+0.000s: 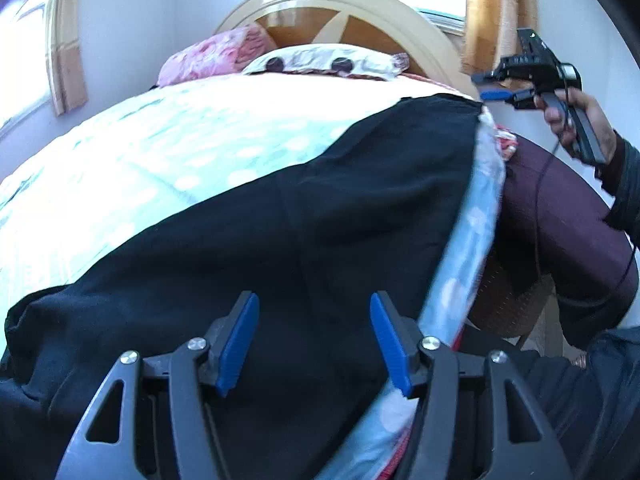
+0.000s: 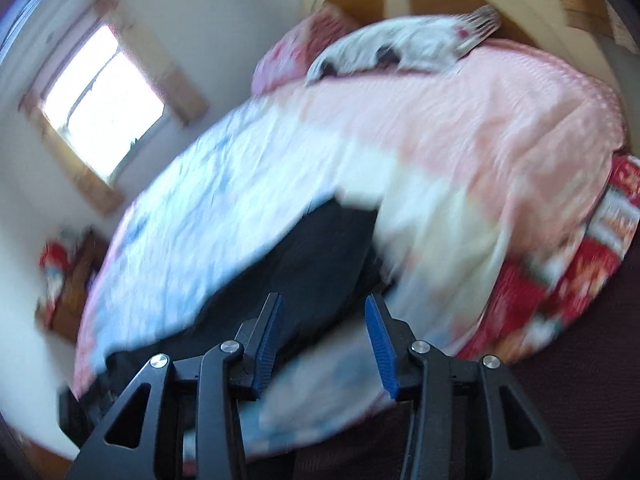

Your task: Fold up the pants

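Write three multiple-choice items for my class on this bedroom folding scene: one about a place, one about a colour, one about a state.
1. Where do the black pants lie?
A. on the bed
B. on a chair
C. on the floor

2. What colour are the pads on the fingers of the left hand-held gripper?
A. red
B. blue
C. yellow

3. What state is the right hand-held gripper in?
A. shut on the pants
B. shut on a pillow
C. open, holding nothing

Key:
1 A, the pants are spread across the pale bedspread, near its edge.
2 B, both pads show bright blue in the left wrist view.
3 C, its fingers stand apart with nothing between them, and it is held in the air off the bed's edge.
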Motion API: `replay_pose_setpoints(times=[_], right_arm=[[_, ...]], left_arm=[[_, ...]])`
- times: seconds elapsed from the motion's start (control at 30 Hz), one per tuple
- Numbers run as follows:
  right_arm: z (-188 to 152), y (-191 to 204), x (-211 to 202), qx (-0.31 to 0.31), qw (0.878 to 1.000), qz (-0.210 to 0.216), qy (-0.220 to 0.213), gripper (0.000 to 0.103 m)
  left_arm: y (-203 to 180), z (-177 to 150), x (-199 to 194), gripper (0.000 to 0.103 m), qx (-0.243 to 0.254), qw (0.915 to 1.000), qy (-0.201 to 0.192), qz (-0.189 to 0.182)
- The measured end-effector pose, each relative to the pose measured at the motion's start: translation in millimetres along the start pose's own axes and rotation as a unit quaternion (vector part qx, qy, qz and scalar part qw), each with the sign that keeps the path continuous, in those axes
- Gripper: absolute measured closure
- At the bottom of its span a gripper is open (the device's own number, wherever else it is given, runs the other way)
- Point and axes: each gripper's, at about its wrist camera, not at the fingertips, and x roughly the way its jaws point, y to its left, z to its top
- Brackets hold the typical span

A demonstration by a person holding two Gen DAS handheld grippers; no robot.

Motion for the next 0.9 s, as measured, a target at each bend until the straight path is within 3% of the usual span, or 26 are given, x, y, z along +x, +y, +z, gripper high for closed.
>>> replay_pose_setpoints(times=[0.1,0.2,0.37,0.47,0.6,0.83,0.9], right_arm=[[39.2,-7.9,18.6,0.020,0.999,0.026,0.014,0.059],[64.9,-8.8,57.0,0.033,0.996,0.026,0.081,0.059],[60.1,-4.2,105.8,0.012,0.983,-0.013,0.182,0.059],[58.7,2.5,106.0,-0.017,0.985,-0.024,0.170,0.084],[59.8,23.2,85.0,-0.067,0.991,-0.011,0.118,0.095],[58.9,65.5,47.6,-0.156,0.988,0.012,0.011,0.096],[56.1,63.0,55.7,-0.165,0.986,-0.027,0.013,0.094]], left_arm=[[4.4,-2.3,6.9,0.042,-0.007,0.9999,0.008,0.006],[4.8,-5.2,13.1,0.042,-0.009,0.9998,0.017,0.006],[5.9,-9.9,16.0,0.041,-0.009,0.9997,0.021,0.002],[5.9,-8.2,18.3,0.038,-0.008,0.9998,0.020,-0.004],[4.6,-7.2,20.6,0.035,0.002,0.9998,0.018,-0.005],[3.3,-10.9,20.7,0.033,0.001,1.0000,0.010,-0.001],[1.7,-10.3,21.1,0.031,0.002,1.0000,0.009,0.001]])
